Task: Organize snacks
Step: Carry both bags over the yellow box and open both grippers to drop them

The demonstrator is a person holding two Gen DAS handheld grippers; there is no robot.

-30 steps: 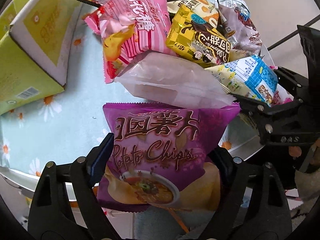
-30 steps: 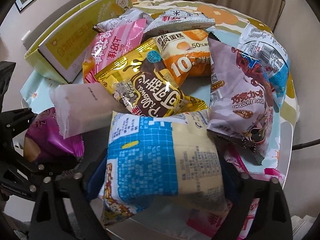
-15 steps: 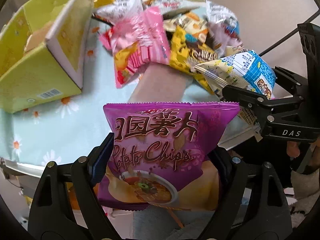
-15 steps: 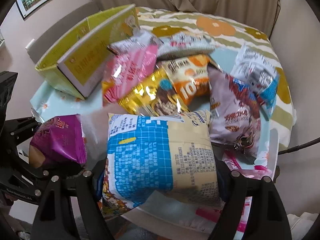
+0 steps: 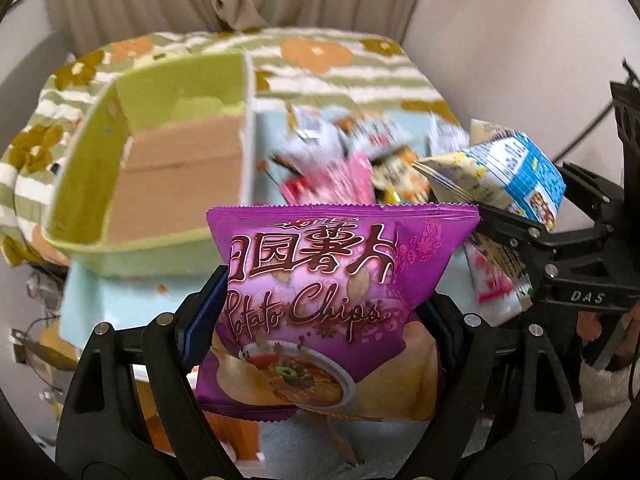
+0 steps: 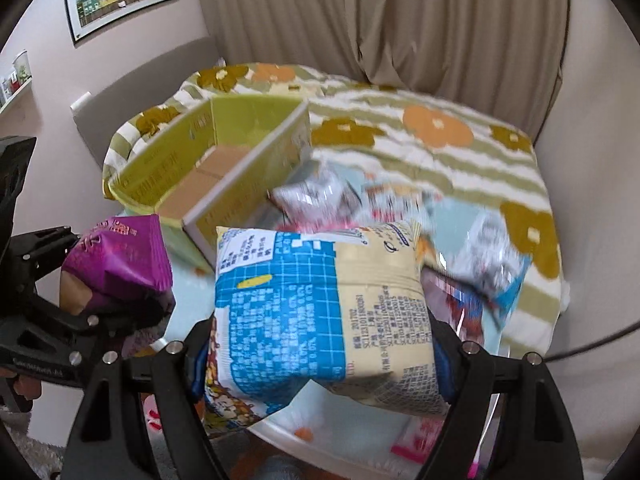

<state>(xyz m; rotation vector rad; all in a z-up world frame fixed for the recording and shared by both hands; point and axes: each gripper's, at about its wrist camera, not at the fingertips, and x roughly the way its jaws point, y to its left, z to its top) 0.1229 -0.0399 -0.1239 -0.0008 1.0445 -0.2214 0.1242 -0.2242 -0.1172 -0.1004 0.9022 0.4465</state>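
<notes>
My left gripper (image 5: 320,312) is shut on a purple potato chips bag (image 5: 332,276) and holds it up in the air in front of the table. My right gripper (image 6: 320,344) is shut on a blue and cream snack bag (image 6: 316,308), also lifted. Each held bag shows in the other view: the blue one at the right of the left wrist view (image 5: 508,176), the purple one at the left of the right wrist view (image 6: 116,256). A pile of snack packets (image 6: 360,208) lies blurred on the table behind.
An open yellow-green cardboard box (image 5: 168,176) with a brown bottom stands at the left on the light blue flowered table (image 5: 96,300); it also shows in the right wrist view (image 6: 224,160). A striped flowered blanket (image 6: 432,136) lies behind. Curtains and walls are at the back.
Both grippers have risen and pulled back from the pile with their bags. The views now look down into the open box and reach the blanket and curtains.
</notes>
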